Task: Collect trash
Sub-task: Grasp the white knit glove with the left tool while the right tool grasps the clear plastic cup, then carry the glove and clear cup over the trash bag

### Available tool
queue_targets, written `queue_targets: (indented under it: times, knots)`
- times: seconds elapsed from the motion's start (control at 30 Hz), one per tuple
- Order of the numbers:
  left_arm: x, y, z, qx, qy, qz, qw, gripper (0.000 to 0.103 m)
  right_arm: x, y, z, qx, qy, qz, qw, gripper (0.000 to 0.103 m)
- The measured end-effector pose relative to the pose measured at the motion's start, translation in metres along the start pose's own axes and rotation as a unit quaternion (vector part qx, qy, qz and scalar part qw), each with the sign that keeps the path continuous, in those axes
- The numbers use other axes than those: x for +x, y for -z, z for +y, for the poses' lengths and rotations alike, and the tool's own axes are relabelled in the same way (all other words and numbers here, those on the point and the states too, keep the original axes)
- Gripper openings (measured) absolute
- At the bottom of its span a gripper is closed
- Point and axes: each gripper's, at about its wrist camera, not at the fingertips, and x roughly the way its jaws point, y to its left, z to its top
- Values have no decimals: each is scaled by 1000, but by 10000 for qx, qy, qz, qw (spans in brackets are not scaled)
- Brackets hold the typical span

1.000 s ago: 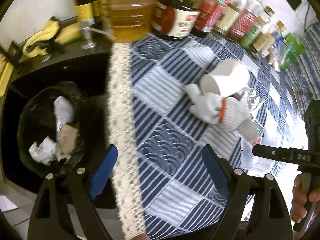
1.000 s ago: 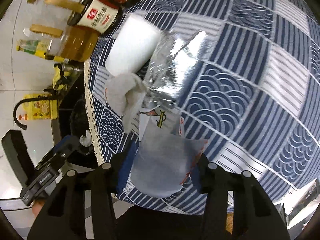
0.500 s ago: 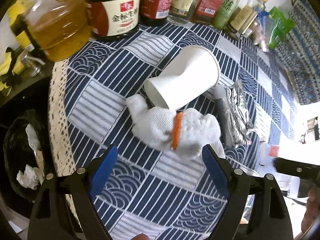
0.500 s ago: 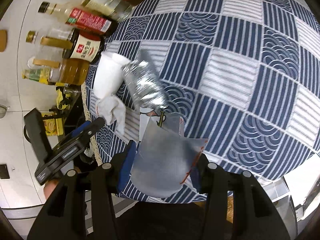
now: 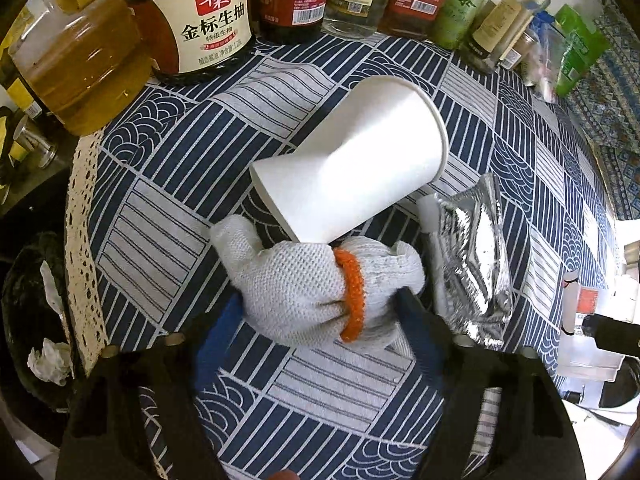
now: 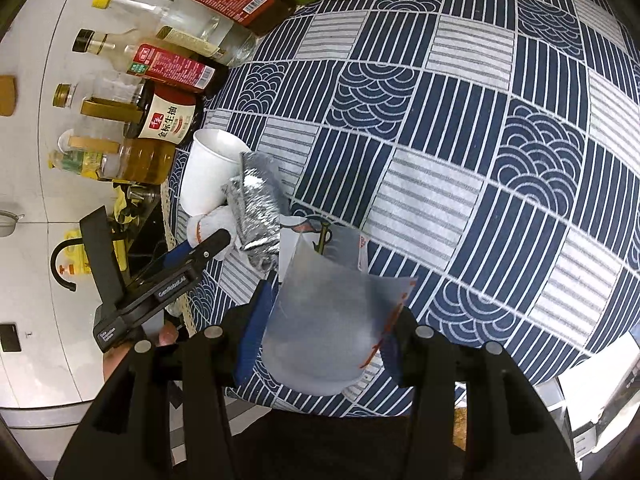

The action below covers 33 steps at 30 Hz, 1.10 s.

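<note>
A white knit glove [image 5: 304, 292] with an orange cuff lies on the blue patterned tablecloth [image 5: 328, 392]. My left gripper [image 5: 320, 316] points down over it. Its jaws are closing, and the blue pads meet the glove's two sides. A dented white paper cup [image 5: 352, 168] lies on its side just behind the glove, touching it. A crumpled silver foil wrapper [image 5: 472, 264] lies to the right. My right gripper [image 6: 320, 340] is shut on a translucent plastic packet [image 6: 332, 328] with a red edge, held above the table's near edge. In the right wrist view the left gripper [image 6: 208, 246] sits at the glove [image 6: 204, 224].
A row of sauce bottles [image 5: 200, 20] and an oil jug [image 5: 80, 72] lines the back of the table, with green packets [image 5: 576, 52] at the far right. A black-lined bin [image 5: 24, 300] holding crumpled tissue [image 5: 48, 364] stands below the lace table edge [image 5: 80, 240].
My left gripper swung from over the bin across the table, sank to the glove and narrowed its jaws around it. The right gripper drew back from the cup, still holding the packet.
</note>
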Motion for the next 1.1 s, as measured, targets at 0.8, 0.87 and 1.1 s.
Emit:
queue_targets:
  times: [0.8, 0.87, 1.1]
  knots:
    - [-37, 29, 12, -257, 368, -267, 9986, 39, 16, 3, 28, -312, -63, 162, 9994, 50]
    - [-44, 33, 17, -277, 351, -308, 9985, 39, 22, 5, 35, -375, -61, 205, 9991, 50]
    - [-67, 54, 41, -441, 323, -424, 9976, 39, 50, 14, 74, -705, -97, 456, 9964, 50]
